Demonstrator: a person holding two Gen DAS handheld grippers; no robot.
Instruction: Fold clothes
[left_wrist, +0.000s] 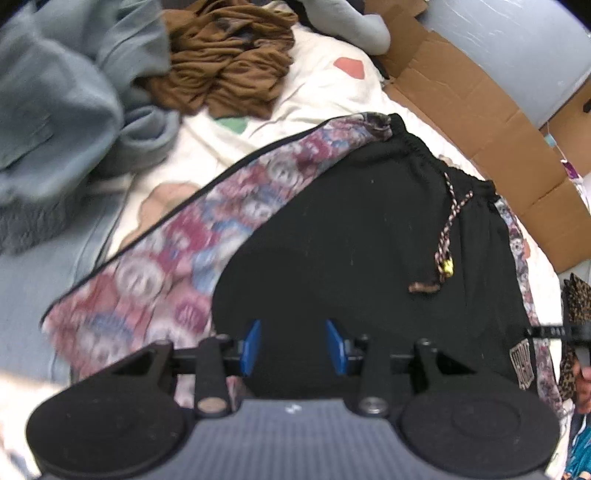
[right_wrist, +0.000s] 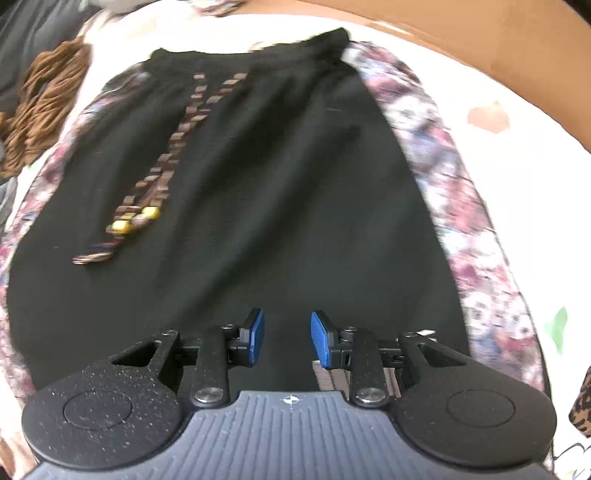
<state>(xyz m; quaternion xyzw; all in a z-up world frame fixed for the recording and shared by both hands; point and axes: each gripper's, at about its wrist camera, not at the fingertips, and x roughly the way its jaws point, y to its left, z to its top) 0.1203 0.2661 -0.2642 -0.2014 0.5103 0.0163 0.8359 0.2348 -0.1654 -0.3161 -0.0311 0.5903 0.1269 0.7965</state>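
Black shorts (left_wrist: 351, 221) with floral side panels (left_wrist: 177, 240) lie flat on a white sheet, waistband away from me. A braided drawstring (left_wrist: 448, 229) with yellow beads rests on the front. My left gripper (left_wrist: 293, 345) hovers over the near part of the black cloth, its blue pads (left_wrist: 253, 345) apart with nothing between them. In the right wrist view the same shorts (right_wrist: 277, 184) fill the frame, with the drawstring (right_wrist: 166, 166) at left and a floral panel (right_wrist: 461, 206) at right. My right gripper (right_wrist: 287, 338) stands open just above the black cloth.
A crumpled brown garment (left_wrist: 229, 66) and a blue-grey fleece (left_wrist: 55, 110) lie at the far left on the white sheet (left_wrist: 325, 92). Flattened cardboard (left_wrist: 480, 110) borders the right side. Leopard-print cloth (left_wrist: 572, 295) shows at the right edge.
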